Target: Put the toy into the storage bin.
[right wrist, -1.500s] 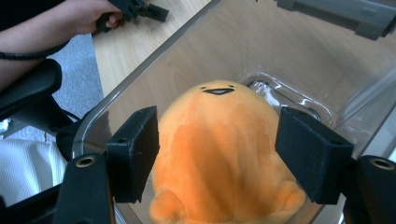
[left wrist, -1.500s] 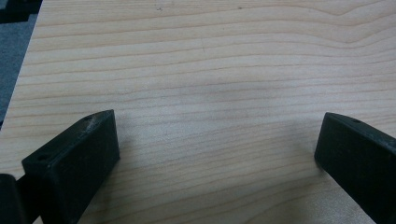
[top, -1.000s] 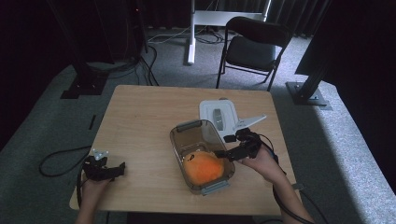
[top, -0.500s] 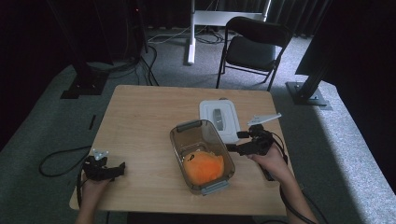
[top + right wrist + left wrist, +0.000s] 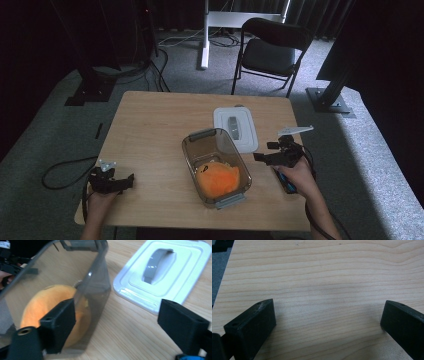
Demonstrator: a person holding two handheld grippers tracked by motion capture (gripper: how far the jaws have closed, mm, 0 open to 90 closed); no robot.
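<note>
Sitting near the middle of the pale wooden surface (image 5: 150,125), the clear smoky plastic container (image 5: 216,165) holds a soft orange round object (image 5: 217,179), its white lid with a grey handle (image 5: 235,129) just beside it. The right claw (image 5: 261,157) points level at the container's wall from beside it, released, its jaws having just been opening with nothing between them; a second ago it reached over the container's rim. The left claw (image 5: 127,181) rests released, well apart. The orange object's detail is blurred through the wall.
</note>
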